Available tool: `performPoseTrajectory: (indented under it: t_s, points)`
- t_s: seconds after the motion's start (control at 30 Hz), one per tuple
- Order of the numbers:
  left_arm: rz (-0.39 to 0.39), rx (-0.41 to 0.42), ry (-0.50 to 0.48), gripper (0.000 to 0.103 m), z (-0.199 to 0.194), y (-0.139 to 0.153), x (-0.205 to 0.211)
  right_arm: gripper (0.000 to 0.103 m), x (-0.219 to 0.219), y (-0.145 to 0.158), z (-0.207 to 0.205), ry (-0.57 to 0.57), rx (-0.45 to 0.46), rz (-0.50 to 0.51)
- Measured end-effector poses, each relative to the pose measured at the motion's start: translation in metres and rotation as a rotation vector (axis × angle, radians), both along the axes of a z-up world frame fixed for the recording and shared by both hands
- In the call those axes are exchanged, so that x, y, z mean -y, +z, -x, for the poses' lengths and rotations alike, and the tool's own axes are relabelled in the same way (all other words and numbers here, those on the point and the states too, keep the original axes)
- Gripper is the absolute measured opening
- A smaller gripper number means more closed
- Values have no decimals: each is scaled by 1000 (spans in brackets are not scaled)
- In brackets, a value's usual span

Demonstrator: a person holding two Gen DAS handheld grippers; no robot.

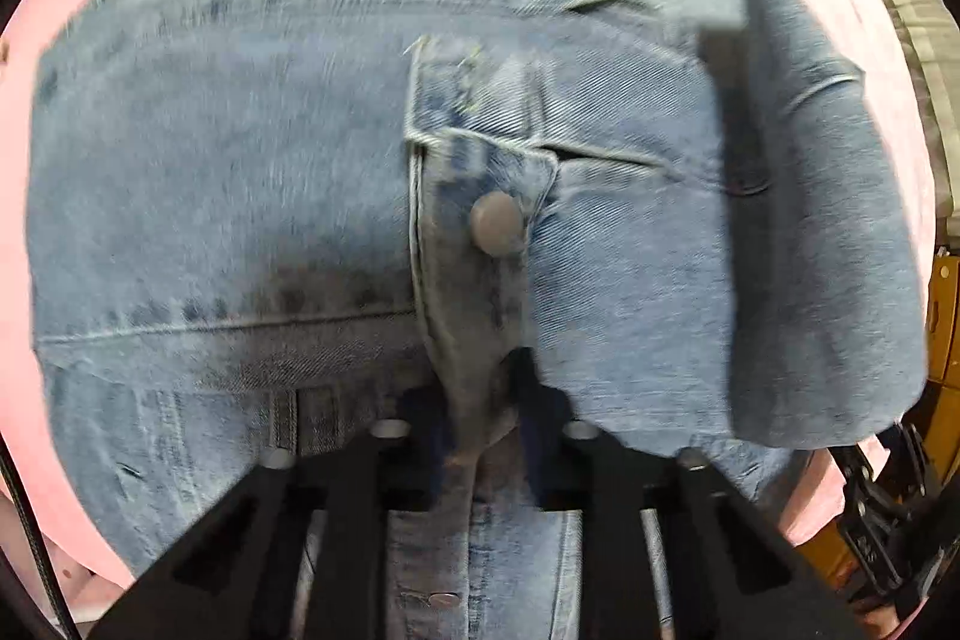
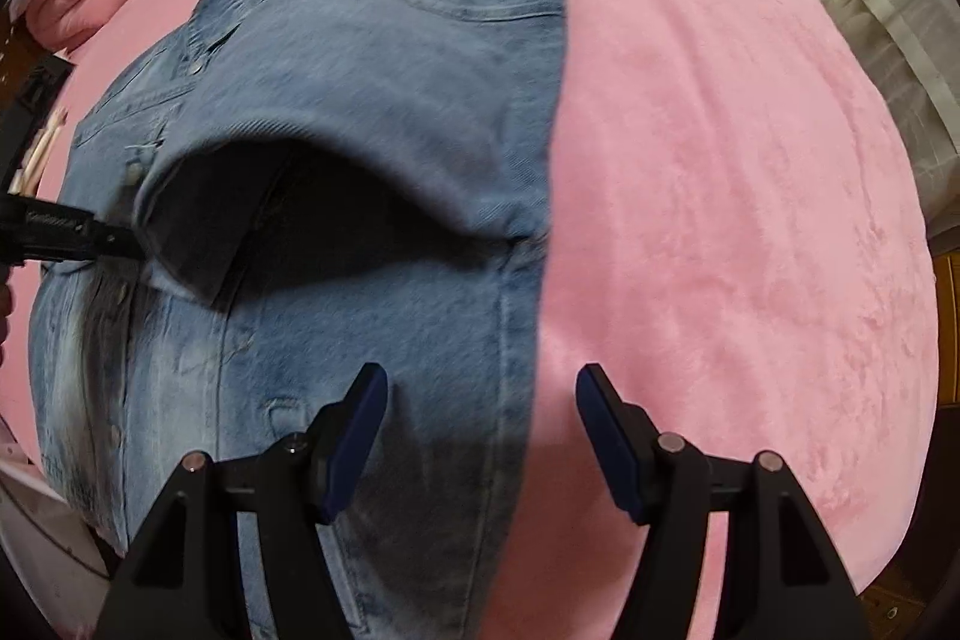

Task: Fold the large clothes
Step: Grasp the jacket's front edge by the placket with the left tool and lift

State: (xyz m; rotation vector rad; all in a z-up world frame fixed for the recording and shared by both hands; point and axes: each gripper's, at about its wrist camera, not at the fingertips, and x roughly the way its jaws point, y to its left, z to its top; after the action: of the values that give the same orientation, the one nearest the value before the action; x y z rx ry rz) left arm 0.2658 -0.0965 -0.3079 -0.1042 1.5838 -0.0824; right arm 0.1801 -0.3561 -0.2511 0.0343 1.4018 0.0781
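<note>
the denim jacket (image 2: 360, 112) lies spread on the pink bed (image 2: 720, 160), one sleeve folded across its front. the left tongs (image 1: 486, 400) are clenched on the button strip; the right tongs (image 2: 480, 436) hang released over the jacket's side edge. best to pinch that edge too, then lift both together, evenly. count: one jacket, two tongs, several metal buttons (image 1: 497, 223).

Both views fisheye: edges curve hard, black vignette in corners. Light even, fairly bright, no glare. Left wrist pic motion-blurred across the denim jacket (image 1: 270, 172). Right wrist pic sharper; deep shadow under jacket's raised fold, soft shadow on fabric near right hand-held gripper (image 2: 480, 430).
</note>
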Motion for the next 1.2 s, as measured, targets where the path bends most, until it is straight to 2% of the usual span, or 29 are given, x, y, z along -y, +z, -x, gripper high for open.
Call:
performPoseTrajectory:
  t_s: [0.1,0.23,0.37,0.47,0.53,0.63,0.7,0.77,0.83,0.9,0.93,0.97,1.07,1.2]
  points:
    - [10,91,-11,6,-8,32,15,65,3,-8,-15,1,-10,-5]
    - [65,295,14,2,-26,102,19,65,-1,-16,-34,65,0,29]
    - [96,495,98,1,-41,174,-6,65,-8,-22,-51,117,9,57]
    - [70,573,149,1,-44,199,-38,65,-7,-24,-62,123,22,67]
    - [39,537,166,1,-40,189,-57,65,-3,-24,-65,110,27,68]
    - [135,386,209,2,-36,145,-82,65,-1,-25,-68,95,20,53]
    - [190,267,225,8,-36,107,-86,65,-1,-25,-68,105,23,53]
    - [199,196,190,25,-31,77,-86,65,-3,-25,-66,113,22,50]
    - [202,154,137,32,-29,52,-79,65,-1,-24,-61,122,19,49]
    - [211,110,102,46,-30,33,-71,65,0,-24,-59,133,14,50]
    - [213,83,90,59,-34,23,-66,65,1,-24,-57,136,12,51]
    - [221,62,81,65,-35,14,-64,65,1,-25,-57,141,9,50]
    - [196,11,56,68,-41,-9,-56,65,2,-27,-55,153,4,52]
    - [94,-25,11,71,-49,-36,-41,65,-1,-28,-57,163,6,56]
